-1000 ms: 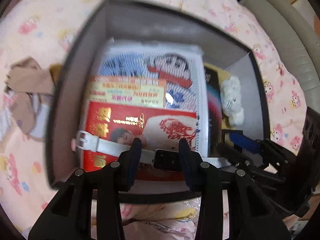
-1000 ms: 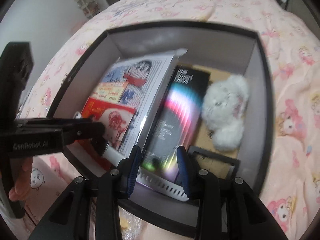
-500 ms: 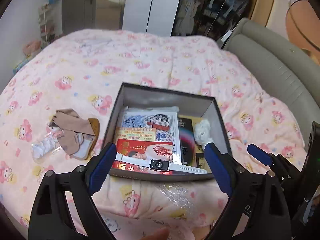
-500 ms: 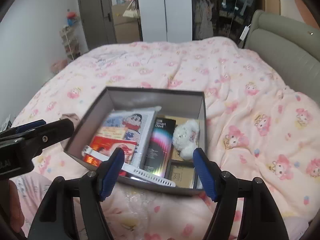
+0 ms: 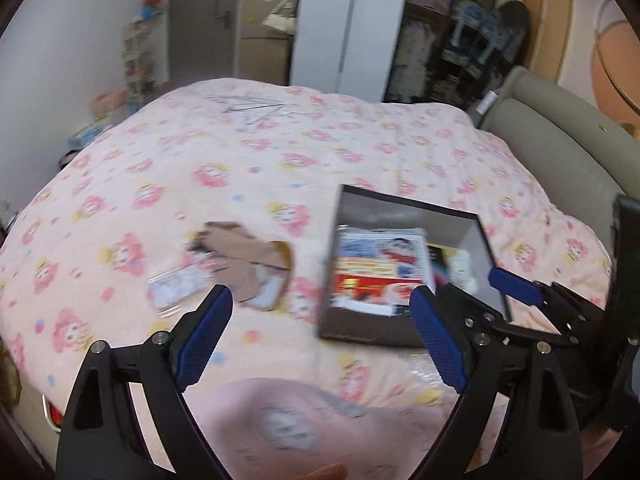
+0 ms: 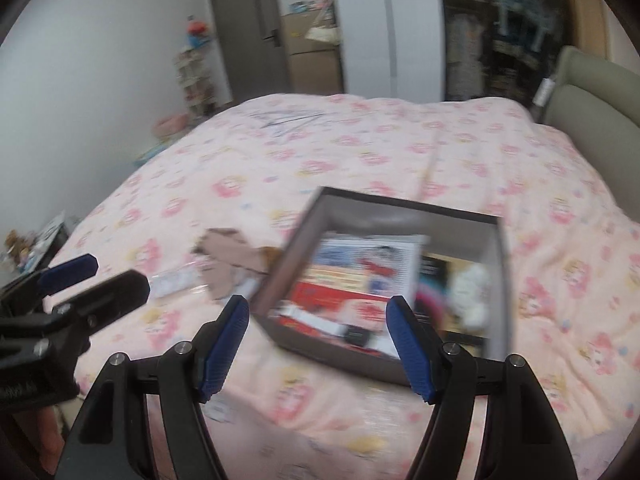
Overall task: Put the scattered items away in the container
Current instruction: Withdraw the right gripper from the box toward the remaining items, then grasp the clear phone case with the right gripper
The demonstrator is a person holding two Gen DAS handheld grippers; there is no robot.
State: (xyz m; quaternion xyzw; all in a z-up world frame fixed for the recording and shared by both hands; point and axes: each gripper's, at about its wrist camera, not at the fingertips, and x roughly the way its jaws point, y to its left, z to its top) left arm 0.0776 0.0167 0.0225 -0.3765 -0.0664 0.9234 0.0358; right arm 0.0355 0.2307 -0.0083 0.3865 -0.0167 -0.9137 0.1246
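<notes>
Shelves point(image 5: 136, 60): seen at the far left wall, with toys on them.
Door point(image 6: 244, 36): grey, seen shut in the back wall.
Quilt point(image 5: 240, 160): pink, printed with cartoon figures; the whole bed is covered by it.
Packet point(image 5: 176, 286): a clear wrapped item, laid on the quilt left of the socks and touching them.
Socks point(image 5: 248, 264): a brown and white bundle, laid on the quilt just left of the box, outside it.
Left gripper point(image 5: 320, 332): held above the near quilt; its 2 blue-padded jaws are spread wide and nothing is held between them. The socks are framed near its left finger and the box near its right finger.
Box point(image 5: 404, 330): dark, open-topped, set on the quilt right of the socks.
Books point(image 5: 380, 260): flat printed items stacked in the left part of the box; 1 with a cartoon boy, 1 red below it.
Watch point(image 6: 340, 326): white strap and dark face, laid across the near end of the box on the red book.
Right gripper point(image 6: 318, 350): held over the near edge of the box; its jaws are spread wide and empty.
Plush point(image 6: 472, 292): small, white, laid in the right part of the box.
Headboard point(image 5: 560, 148): grey-green, padded, seen at the right of the bed.
</notes>
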